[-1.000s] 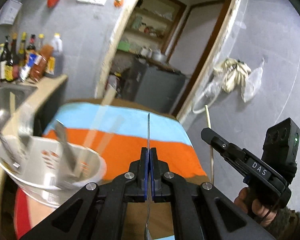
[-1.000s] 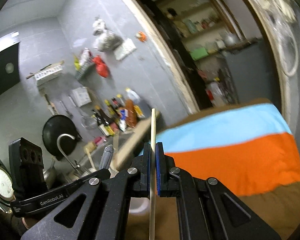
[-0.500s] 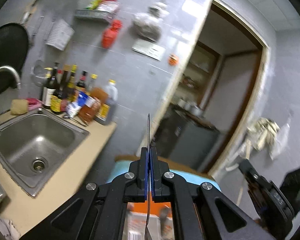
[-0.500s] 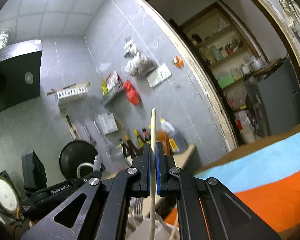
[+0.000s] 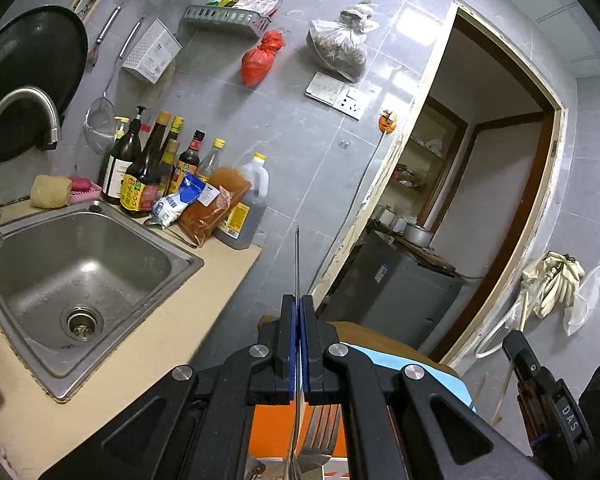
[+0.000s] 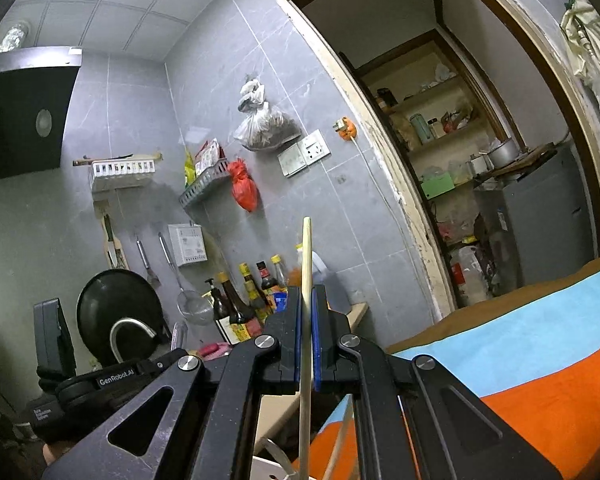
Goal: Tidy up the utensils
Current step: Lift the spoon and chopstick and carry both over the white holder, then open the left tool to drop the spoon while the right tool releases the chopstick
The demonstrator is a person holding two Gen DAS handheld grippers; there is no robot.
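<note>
My left gripper (image 5: 298,304) is shut on a thin metal utensil (image 5: 297,264), seen edge-on. Its handle points up and its lower end hangs below the fingers beside fork tines (image 5: 324,424). My right gripper (image 6: 307,296) is shut on a pale wooden chopstick (image 6: 306,256) held upright; a second chopstick (image 6: 338,440) leans below. The rim of the white utensil basket (image 6: 278,458) shows at the bottom. The right gripper also shows in the left wrist view (image 5: 548,396), at the lower right.
A steel sink (image 5: 76,276) with a tap (image 5: 16,104) lies left on the beige counter (image 5: 204,308). Bottles and sauce packs (image 5: 172,184) stand behind it. A striped blue and orange cloth (image 6: 520,360) covers the table. A doorway (image 5: 480,200) opens at the right.
Both grippers have tilted upward, still shut on their utensils. The basket and cloth have dropped to the bottom of both views; the sink and the wall have come into view.
</note>
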